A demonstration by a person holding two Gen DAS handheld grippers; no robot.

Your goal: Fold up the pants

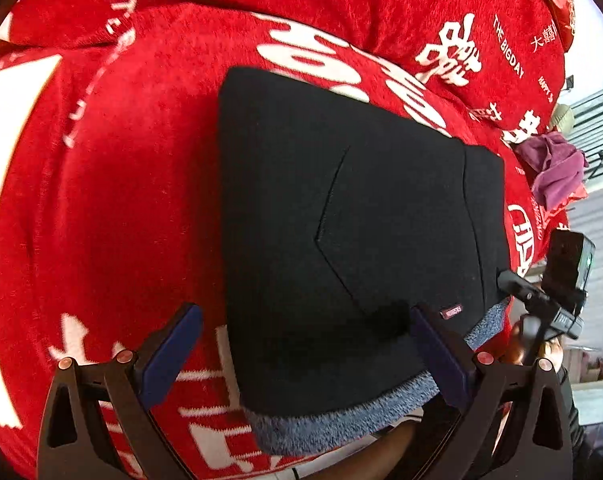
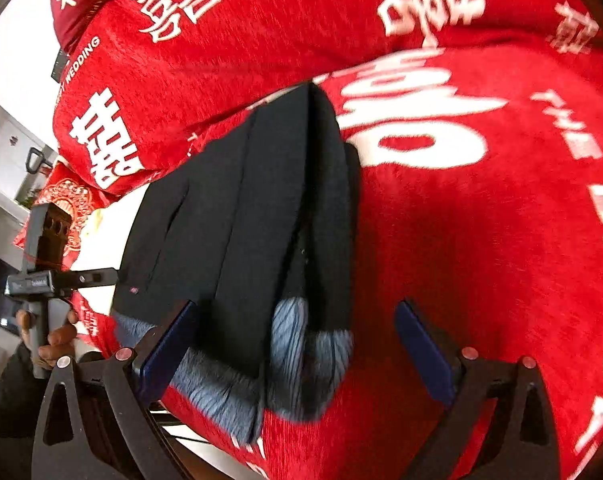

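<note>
Red blanket (image 1: 141, 160), purple cloth (image 1: 553, 168)

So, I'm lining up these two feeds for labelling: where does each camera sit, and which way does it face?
Left wrist: on the left gripper, looking down its open fingers at the folded black pants on the red blanket; the right gripper shows at the right edge.
Right wrist: on the right gripper, facing the pants' fleece-lined edge; the left gripper and hand show at left.
Shared: pants, blanket.
</note>
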